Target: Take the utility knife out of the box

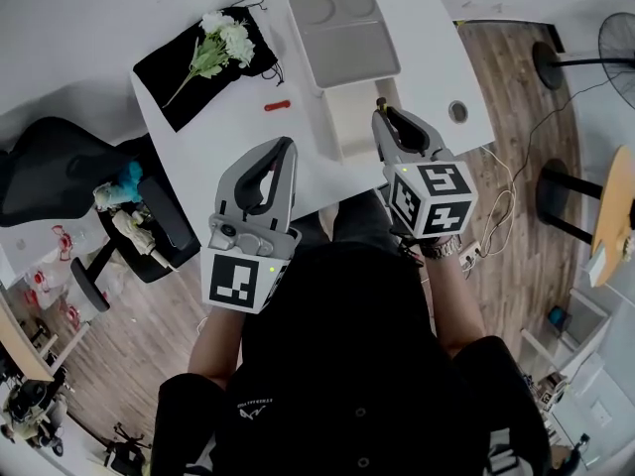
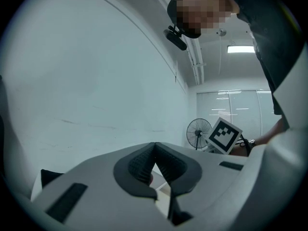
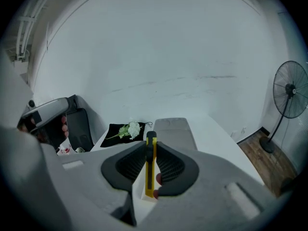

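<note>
Right hand-held gripper [image 3: 150, 148] is clamped on the yellow utility knife [image 3: 150, 174]. The knife stands upright between the pads, over the right side of the open white box [image 1: 342, 127] on the desk [image 1: 218, 157]. Left hand-held gripper [image 2: 155, 147] is closed, tips together, nothing between them.

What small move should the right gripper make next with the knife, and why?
Probably carry it sideways to the bare table and lower it there. The right gripper is clamped on the yellow knife, held over the open box, so it seems already out, and the table beside the box has room.
</note>
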### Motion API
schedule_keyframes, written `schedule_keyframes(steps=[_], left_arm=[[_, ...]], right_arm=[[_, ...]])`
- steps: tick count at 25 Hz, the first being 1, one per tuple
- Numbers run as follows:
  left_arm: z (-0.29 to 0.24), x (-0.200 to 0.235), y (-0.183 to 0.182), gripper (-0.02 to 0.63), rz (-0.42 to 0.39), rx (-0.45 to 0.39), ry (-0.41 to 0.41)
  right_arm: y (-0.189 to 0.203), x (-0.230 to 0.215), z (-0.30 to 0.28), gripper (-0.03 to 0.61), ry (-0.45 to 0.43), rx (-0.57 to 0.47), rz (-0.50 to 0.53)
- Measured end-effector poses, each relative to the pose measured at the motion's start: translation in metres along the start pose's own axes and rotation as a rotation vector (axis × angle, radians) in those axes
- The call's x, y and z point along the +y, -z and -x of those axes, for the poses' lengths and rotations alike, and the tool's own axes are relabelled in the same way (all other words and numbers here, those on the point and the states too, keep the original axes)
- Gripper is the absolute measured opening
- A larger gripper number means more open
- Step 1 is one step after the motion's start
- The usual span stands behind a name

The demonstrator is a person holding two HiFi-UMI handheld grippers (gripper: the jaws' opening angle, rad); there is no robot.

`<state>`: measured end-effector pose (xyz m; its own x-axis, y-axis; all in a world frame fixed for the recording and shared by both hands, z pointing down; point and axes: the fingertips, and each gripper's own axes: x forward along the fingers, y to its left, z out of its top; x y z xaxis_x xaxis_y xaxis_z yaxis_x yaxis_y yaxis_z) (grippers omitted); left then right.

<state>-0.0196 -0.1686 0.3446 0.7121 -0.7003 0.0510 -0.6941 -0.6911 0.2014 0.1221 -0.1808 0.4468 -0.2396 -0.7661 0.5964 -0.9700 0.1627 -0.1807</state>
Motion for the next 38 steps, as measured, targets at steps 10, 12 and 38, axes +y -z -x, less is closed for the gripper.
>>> schedule_keyframes(steps=[10, 12, 38], left_arm=[[0.020, 0.015, -0.008, 0.005, -0.030, -0.012, -0.044], [0.023, 0.016, -0.009, 0.005, -0.015, -0.018, -0.055], [0.067, 0.033, -0.098, 0.005, -0.160, -0.177, -0.192]], right_arm=[[-0.021, 0.026, 0.030, 0.071, -0.045, -0.084, 0.011], [-0.025, 0.030, 0.035, 0.071, -0.056, -0.101, 0.015], [-0.104, 0.058, 0.082, 0.071, -0.168, -0.334, 0.072]])
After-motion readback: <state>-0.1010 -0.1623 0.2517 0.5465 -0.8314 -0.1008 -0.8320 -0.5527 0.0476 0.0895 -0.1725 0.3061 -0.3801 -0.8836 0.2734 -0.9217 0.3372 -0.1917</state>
